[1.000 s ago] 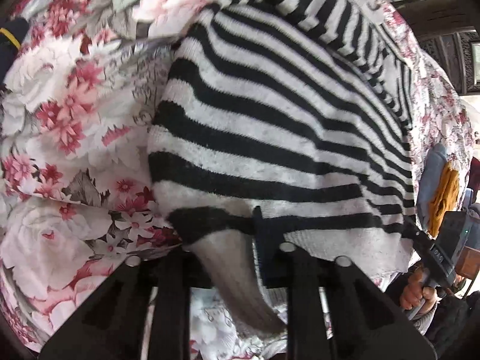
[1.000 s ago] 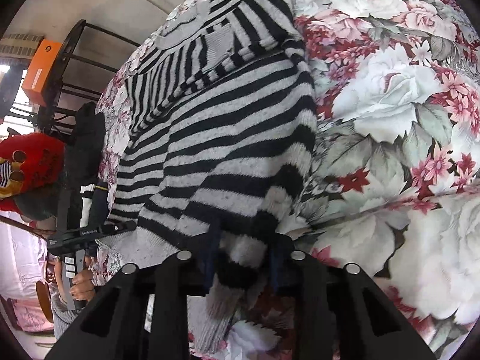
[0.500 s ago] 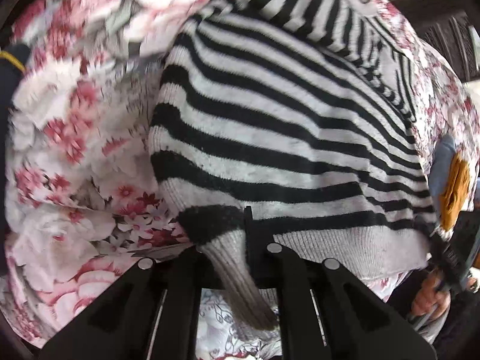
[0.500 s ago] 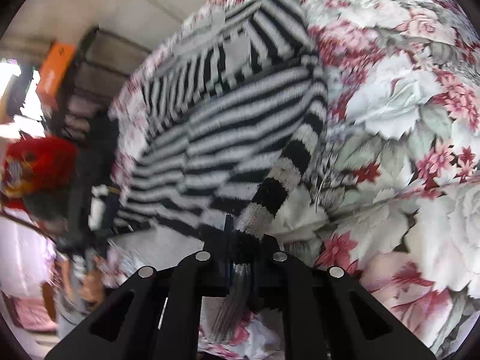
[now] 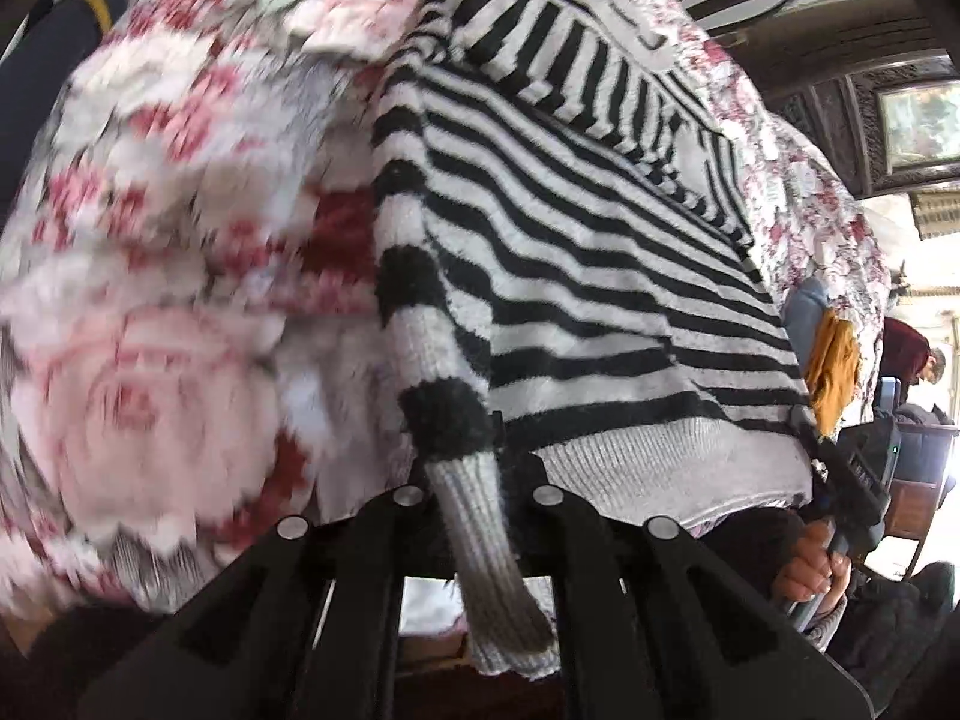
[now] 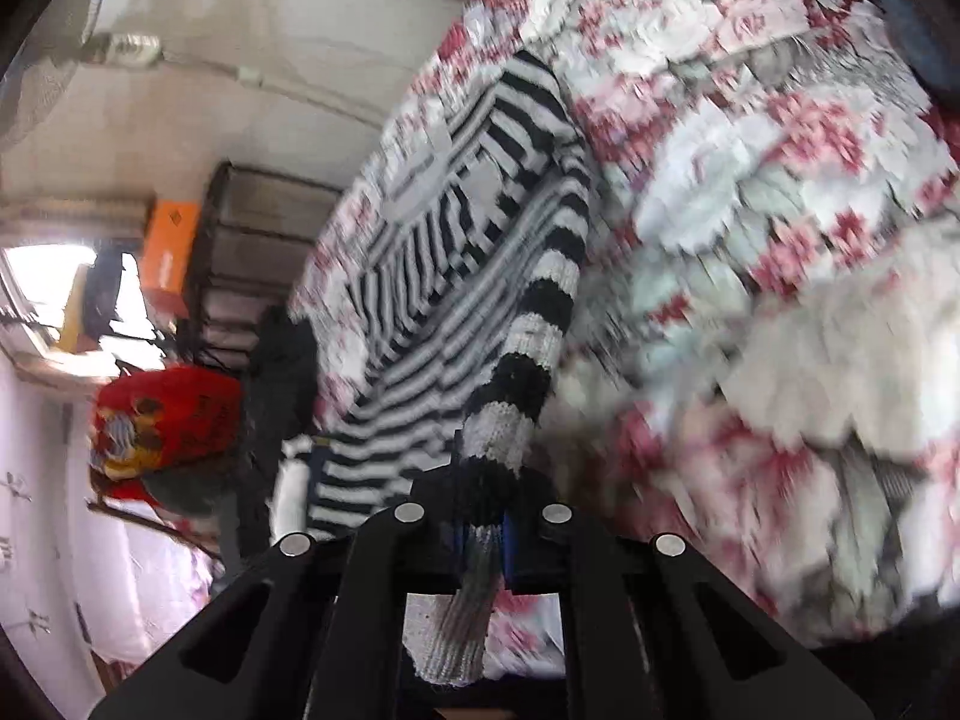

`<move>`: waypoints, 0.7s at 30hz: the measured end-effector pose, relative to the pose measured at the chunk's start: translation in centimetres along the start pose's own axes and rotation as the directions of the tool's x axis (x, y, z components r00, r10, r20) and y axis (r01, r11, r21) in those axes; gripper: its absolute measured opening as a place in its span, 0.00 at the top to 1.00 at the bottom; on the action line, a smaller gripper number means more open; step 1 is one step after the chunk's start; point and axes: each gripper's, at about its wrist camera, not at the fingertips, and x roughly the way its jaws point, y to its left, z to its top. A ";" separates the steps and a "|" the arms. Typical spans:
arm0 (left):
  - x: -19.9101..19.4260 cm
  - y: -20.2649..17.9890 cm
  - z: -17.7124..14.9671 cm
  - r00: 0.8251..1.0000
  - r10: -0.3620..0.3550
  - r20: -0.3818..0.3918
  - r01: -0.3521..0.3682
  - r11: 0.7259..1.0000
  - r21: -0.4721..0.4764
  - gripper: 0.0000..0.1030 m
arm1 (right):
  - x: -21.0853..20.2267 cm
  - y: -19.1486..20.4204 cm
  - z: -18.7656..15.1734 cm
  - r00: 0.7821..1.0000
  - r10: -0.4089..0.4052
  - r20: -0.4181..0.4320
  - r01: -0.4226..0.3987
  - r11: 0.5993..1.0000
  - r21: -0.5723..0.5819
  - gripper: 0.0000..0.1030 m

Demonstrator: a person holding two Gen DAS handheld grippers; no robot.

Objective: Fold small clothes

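My left gripper (image 5: 474,474) is clamped on one grey cuff of the striped sweater (image 5: 588,276), my right gripper (image 6: 480,516) on the other cuff (image 6: 474,564) — each sleeve end pinched between closed fingers and hanging through toward the camera. The sweater lies spread on the floral bedspread (image 5: 156,324), its two sleeves drawn taut up from it. The bedspread is motion-blurred.

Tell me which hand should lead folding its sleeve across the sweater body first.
Either could, but left looks slightly better: the left gripper is shut on its sleeve cuff right beside the sweater's hem. The right gripper also grips its sleeve, stretched along the floral cover.
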 end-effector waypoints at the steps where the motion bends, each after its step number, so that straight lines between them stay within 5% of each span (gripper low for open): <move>1: 0.1 -0.2 0.4 1.000 0.003 -0.005 -0.004 1.000 -0.012 0.94 | 0.3 -0.2 -0.2 0.999 -0.029 -0.025 0.028 1.000 -0.007 0.91; 4: 0.2 -0.5 0.6 0.999 0.047 -0.012 -0.048 0.998 -0.034 0.90 | 1.5 -0.9 -0.2 0.992 -0.086 -0.090 0.088 0.996 0.015 0.85; 6: 1.3 -1.1 0.9 0.997 0.072 -0.034 -0.073 0.996 -0.041 0.81 | 1.5 -0.5 -0.3 0.992 -0.075 -0.102 0.076 0.997 0.002 0.62; 8: 2.0 -1.8 0.8 0.993 0.105 -0.044 -0.107 0.994 -0.030 0.77 | 1.4 -0.2 -1.0 0.992 -0.072 -0.107 0.070 0.997 -0.022 0.60; 11: 1.9 -2.9 0.4 0.988 0.154 -0.034 -0.153 0.988 0.018 0.77 | 1.7 0.2 -1.5 0.990 -0.095 -0.105 0.092 0.995 -0.030 0.67; 12: 1.7 -2.6 0.3 0.987 0.158 -0.027 -0.158 0.987 0.031 0.77 | 1.7 0.4 -1.5 0.990 -0.102 -0.101 0.100 0.995 -0.028 0.86; 13: 1.5 -2.6 0.1 0.987 0.159 -0.023 -0.159 0.987 0.031 0.78 | 1.8 0.5 -1.6 0.989 -0.106 -0.101 0.104 0.994 -0.020 0.92; 16: 1.2 -2.4 0.4 0.989 0.149 -0.020 -0.149 0.989 0.008 0.92 | 0.9 2.0 -1.7 0.992 -0.107 -0.060 0.105 0.994 -0.034 0.92; 21: -0.8 -4.8 1.4 0.973 0.218 0.077 -0.225 0.969 0.103 0.94 | -0.1 5.6 -0.4 0.994 -0.103 0.022 0.105 0.991 -0.081 0.92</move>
